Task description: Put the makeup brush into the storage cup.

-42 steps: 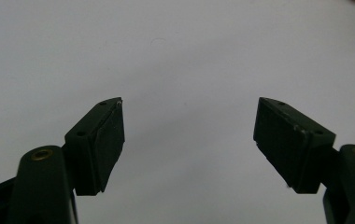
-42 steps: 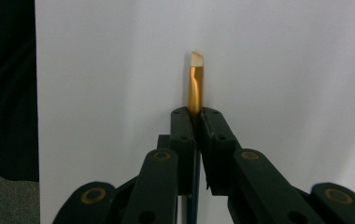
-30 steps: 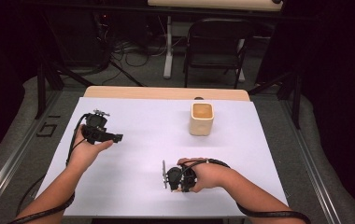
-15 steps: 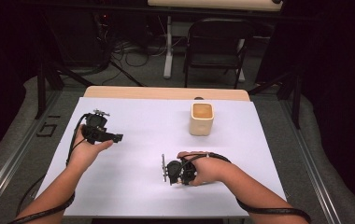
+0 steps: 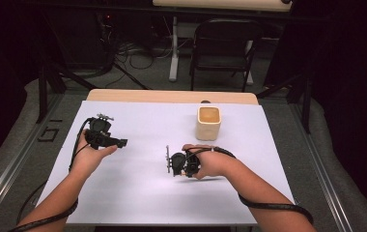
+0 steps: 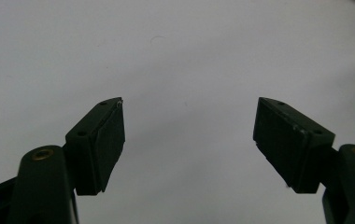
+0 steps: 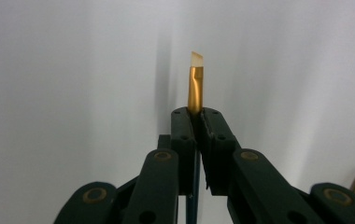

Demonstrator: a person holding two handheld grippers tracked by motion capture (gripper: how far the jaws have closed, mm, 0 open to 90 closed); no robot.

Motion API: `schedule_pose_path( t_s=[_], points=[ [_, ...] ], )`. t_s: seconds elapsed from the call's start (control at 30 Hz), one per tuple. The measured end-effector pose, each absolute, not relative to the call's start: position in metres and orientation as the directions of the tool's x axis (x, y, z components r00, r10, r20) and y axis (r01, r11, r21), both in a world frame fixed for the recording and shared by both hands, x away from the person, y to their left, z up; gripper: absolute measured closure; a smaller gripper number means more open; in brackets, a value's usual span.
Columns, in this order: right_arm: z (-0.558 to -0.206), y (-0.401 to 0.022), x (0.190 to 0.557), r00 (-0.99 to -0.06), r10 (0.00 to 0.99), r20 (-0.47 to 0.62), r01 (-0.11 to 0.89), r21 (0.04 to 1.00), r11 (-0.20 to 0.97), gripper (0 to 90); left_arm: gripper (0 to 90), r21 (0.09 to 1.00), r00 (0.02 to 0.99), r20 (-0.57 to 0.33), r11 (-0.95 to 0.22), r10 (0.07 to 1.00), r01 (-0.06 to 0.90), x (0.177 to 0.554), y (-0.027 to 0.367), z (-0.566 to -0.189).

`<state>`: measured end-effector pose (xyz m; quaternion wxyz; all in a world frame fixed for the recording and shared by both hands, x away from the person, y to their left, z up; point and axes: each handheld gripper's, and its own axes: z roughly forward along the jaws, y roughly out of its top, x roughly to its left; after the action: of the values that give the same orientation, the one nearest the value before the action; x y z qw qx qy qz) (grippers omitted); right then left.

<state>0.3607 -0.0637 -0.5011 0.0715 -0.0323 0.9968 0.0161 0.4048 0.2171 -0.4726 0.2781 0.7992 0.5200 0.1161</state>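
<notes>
Right tongs (image 7: 199, 116) clamp a small brush (image 7: 195, 84) above the white tabletop (image 5: 138, 198).
Its gold ferrule and pale angled tip stick out past the closed jaws. The left tongs (image 6: 189, 140) stand wide, holding nothing; a cream cup (image 5: 208, 123) sits farther back.

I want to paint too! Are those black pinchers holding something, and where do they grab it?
The right gripper is shut on a small brush, pinching it at its gold metal collar, just below the pale slanted bristles. The left gripper is open, holding nothing.
</notes>
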Motion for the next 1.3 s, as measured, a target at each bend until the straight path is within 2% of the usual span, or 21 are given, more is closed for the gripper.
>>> schedule_pose_path(
  t_s=[0.4, 0.9, 1.13, 1.3],
  points=[
    [-0.492, -0.051, 0.386, -0.986, -0.014, -0.166, -0.024, 0.059, 0.998, 84.5, 25.8, 0.565, 0.434, -0.109, -0.303, 0.894, 0.767, 0.406, 0.216, -0.475],
    [-0.485, -0.05, 0.399, -0.985, 0.036, -0.168, 0.018, 0.102, 0.995, 84.5, 26.5, 0.573, 0.443, -0.117, -0.304, 0.889, 0.761, 0.407, 0.214, -0.476],
    [-0.477, -0.056, 0.407, -0.983, 0.126, -0.135, 0.102, 0.168, 0.98, 84.5, 26.5, 0.573, 0.438, -0.12, -0.299, 0.891, 0.763, 0.407, 0.214, -0.478],
    [-0.467, -0.064, 0.417, -0.968, 0.233, -0.088, 0.202, 0.266, 0.942, 84.5, 26.5, 0.577, 0.443, -0.121, -0.3, 0.889, 0.759, 0.407, 0.213, -0.478]
  ],
)
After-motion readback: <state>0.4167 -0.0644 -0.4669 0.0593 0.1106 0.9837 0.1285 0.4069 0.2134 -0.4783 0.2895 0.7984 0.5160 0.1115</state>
